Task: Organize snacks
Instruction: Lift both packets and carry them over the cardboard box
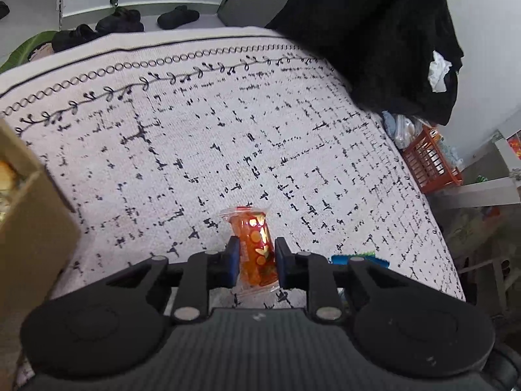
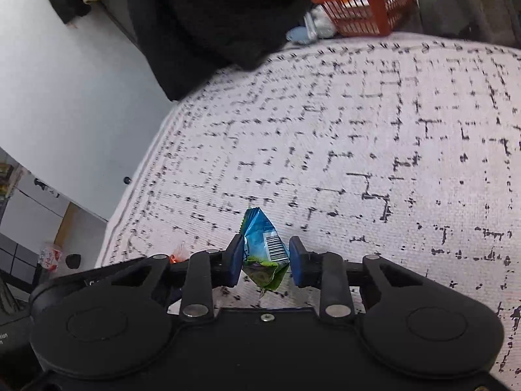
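Orange snack packet (image 1: 257,249): clear glossy film, oblong and rounded, printed with yellow dots and leaf shapes, crimped transparent seal at the far end. Long axis runs straight away from the camera, along the fingers. Location: between the blue pads of the left gripper (image 1: 255,259), jaws narrow and closed on its sides, above the rug.

Blue-green snack packet (image 2: 264,249): crinkled foil, irregular pinched shape, barcode panel facing up, serrated green edge. Long axis runs forward, far tip leaning left. Location: in the right gripper (image 2: 265,259), jaws narrow, pressed on both flanks.

Rug (image 1: 228,137): woven, off-white, broken black grid pattern, vine-and-loop border.

Cardboard box (image 1: 29,228): brown, at the rug's left edge.

Basket (image 2: 361,13): orange slatted plastic, rectangular, at the rug's far edge, holding packets.

Black fabric (image 1: 374,32): matte, draped over the rug's far corner.

Black shoes (image 1: 120,21): on the floor beyond the rug.
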